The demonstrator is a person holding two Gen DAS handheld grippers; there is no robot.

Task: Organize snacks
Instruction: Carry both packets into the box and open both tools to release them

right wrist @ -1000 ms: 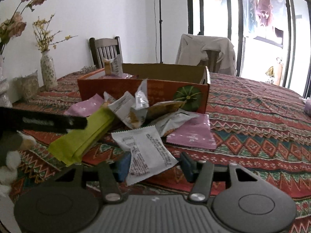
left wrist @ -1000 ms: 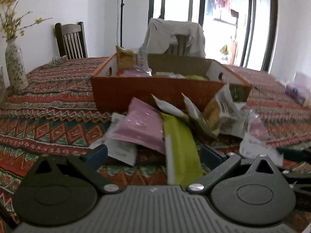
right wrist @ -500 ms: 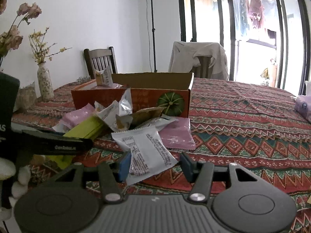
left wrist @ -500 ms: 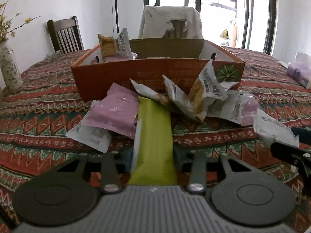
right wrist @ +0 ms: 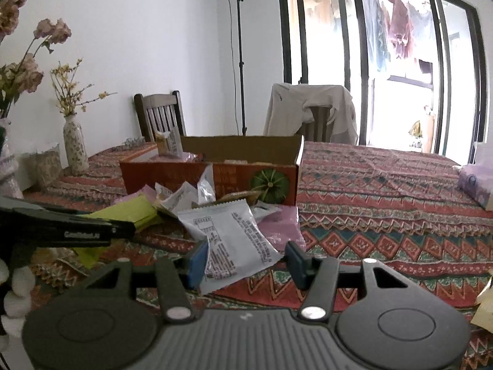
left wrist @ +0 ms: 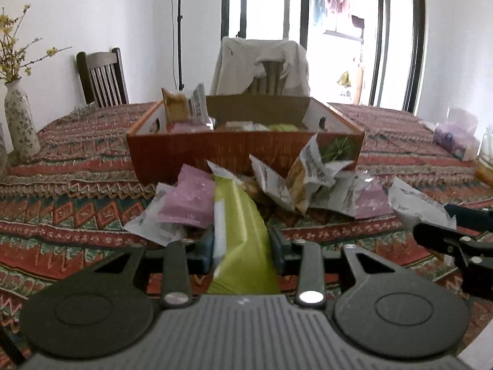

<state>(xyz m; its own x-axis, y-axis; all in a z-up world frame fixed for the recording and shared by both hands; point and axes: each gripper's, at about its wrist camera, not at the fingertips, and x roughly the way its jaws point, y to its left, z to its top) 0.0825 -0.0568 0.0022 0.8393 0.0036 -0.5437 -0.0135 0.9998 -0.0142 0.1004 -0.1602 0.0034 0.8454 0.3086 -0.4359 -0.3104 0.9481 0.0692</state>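
My left gripper [left wrist: 242, 245] is shut on the near end of a long green snack packet [left wrist: 243, 215], whose far end rests among the loose packets. The same packet [right wrist: 129, 209] and the left gripper [right wrist: 92, 231] show at the left of the right wrist view. My right gripper [right wrist: 246, 260] is shut on a white printed snack packet [right wrist: 228, 237], held clear of the cloth; that packet [left wrist: 416, 203] shows at the right of the left wrist view. Behind the pile stands an orange cardboard box [left wrist: 243, 151] with several snacks inside.
A pink packet [left wrist: 188, 203] and crumpled white packets [left wrist: 308, 169] lie in front of the box on the patterned tablecloth [left wrist: 61, 185]. A vase [left wrist: 20, 123] stands far left, a purple tissue pack [left wrist: 450, 135] far right. Two chairs [left wrist: 101, 77] stand behind the table.
The left jaws went from wide apart to shut on the green packet and lifted its near end. The right gripper rose and drew back a little, still with the white packet.
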